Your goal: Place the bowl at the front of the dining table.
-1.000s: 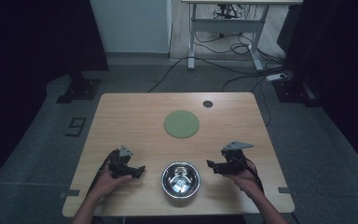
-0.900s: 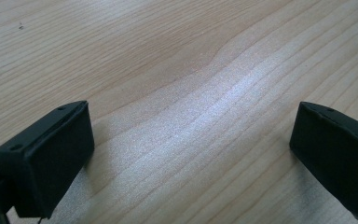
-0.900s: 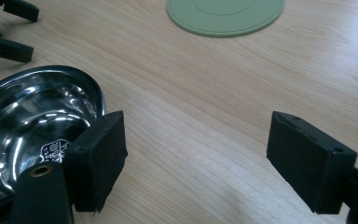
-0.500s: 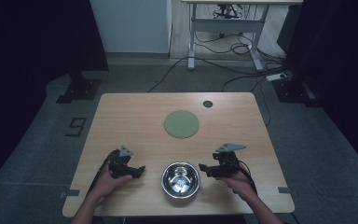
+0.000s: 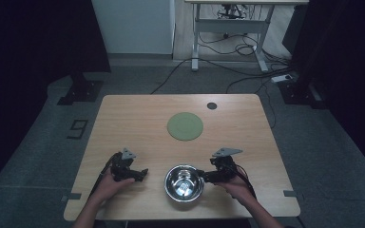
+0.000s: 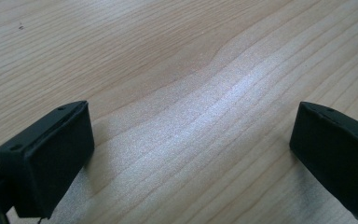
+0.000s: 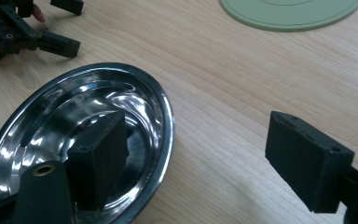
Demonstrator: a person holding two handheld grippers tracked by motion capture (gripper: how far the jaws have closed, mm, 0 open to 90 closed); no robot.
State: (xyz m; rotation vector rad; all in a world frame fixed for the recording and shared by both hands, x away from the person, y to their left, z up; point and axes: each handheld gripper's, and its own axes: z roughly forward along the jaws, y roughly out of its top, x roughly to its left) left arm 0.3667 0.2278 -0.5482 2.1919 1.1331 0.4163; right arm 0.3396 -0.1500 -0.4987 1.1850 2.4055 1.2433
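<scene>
Lower middle of the high view: steel bowl (image 5: pixel 184 182) near the table (image 5: pixel 138 118) front edge, right gripper (image 5: pixel 205 176) at its rim, left gripper (image 5: pixel 142 174) parked apart.

Left gripper view: jaws released, nothing between.

Right gripper view: jaws wide, straddling the bowl rim (image 7: pixel 170 126), looks like a grab coming; next, clench squarely. Bowl's near edge is cut off.
</scene>
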